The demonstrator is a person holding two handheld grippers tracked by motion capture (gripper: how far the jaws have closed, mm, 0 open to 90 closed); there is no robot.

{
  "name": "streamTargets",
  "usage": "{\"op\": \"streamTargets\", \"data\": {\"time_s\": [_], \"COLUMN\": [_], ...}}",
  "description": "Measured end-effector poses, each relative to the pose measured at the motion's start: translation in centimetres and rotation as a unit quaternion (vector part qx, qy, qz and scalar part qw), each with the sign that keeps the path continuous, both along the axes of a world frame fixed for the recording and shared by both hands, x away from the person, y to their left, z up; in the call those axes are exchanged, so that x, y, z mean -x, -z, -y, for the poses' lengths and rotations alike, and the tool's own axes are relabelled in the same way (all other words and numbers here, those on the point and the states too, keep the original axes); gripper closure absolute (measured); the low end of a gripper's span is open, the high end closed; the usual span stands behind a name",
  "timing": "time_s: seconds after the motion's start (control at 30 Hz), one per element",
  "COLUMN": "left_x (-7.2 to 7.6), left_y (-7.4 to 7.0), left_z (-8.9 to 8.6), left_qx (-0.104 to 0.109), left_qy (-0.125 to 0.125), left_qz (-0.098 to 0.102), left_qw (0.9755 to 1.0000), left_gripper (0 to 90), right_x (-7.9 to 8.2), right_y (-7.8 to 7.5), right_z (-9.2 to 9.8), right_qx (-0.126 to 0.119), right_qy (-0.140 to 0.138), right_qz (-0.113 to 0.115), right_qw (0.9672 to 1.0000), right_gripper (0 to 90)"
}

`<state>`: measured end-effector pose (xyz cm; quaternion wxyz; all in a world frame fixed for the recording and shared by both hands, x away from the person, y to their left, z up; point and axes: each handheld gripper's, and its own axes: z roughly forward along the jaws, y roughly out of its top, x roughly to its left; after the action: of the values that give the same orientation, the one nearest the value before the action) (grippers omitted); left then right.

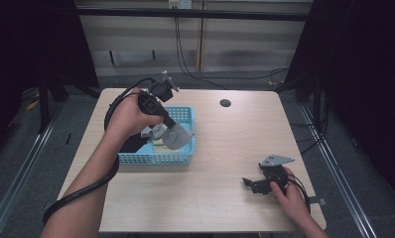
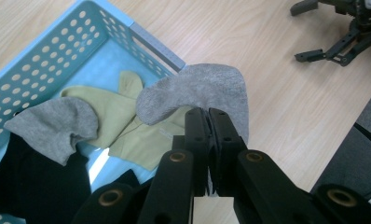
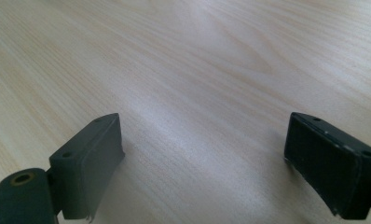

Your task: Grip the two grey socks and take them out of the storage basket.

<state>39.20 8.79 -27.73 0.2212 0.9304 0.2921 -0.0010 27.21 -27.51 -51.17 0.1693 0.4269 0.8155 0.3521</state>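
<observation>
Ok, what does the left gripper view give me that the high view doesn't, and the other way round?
Left gripper view alone: the jaws pressed shut on a fold of the grey sock, plus a second grey sock, a yellow-green garment and black fabric in the blue basket.

High view alone: the person's forearms, the whole table and its round hole, the floor beyond.

Both: the basket, the held sock over its corner, and the right gripper open near the table.

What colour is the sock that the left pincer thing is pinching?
Grey. The sock held in the left gripper shows best in the left gripper view.
</observation>
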Motion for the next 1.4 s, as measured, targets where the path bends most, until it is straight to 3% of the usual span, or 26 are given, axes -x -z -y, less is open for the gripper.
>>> {"op": "streamTargets", "data": {"time_s": [0.37, 0.77, 1.1, 1.4], "left_x": [1.4, 3.0, 4.2, 4.5], "left_y": [-0.9, -0.3, 1.8, 4.0], "left_z": [1.9, 4.3, 6.6, 7.9], "left_qx": [0.014, 0.020, 0.022, 0.017], "left_qy": [0.032, 0.071, 0.099, 0.117], "left_qz": [0.009, 0.010, -0.001, -0.011], "left_qw": [0.9993, 0.9972, 0.9948, 0.9929], "left_gripper": [87.2, 87.2, 87.1, 86.7], "right_x": [0.0, 0.0, 0.0, 0.0], "right_y": [0.0, 0.0, 0.0, 0.0], "right_z": [0.0, 0.0, 0.0, 0.0], "right_qx": [0.000, 0.001, 0.001, 0.001], "right_qy": [0.001, 0.000, 0.000, 0.000], "right_qz": [0.000, 0.000, 0.001, 0.001], "right_qw": [1.0000, 1.0000, 1.0000, 1.0000], "right_gripper": [10.8, 10.8, 10.8, 10.7]}}
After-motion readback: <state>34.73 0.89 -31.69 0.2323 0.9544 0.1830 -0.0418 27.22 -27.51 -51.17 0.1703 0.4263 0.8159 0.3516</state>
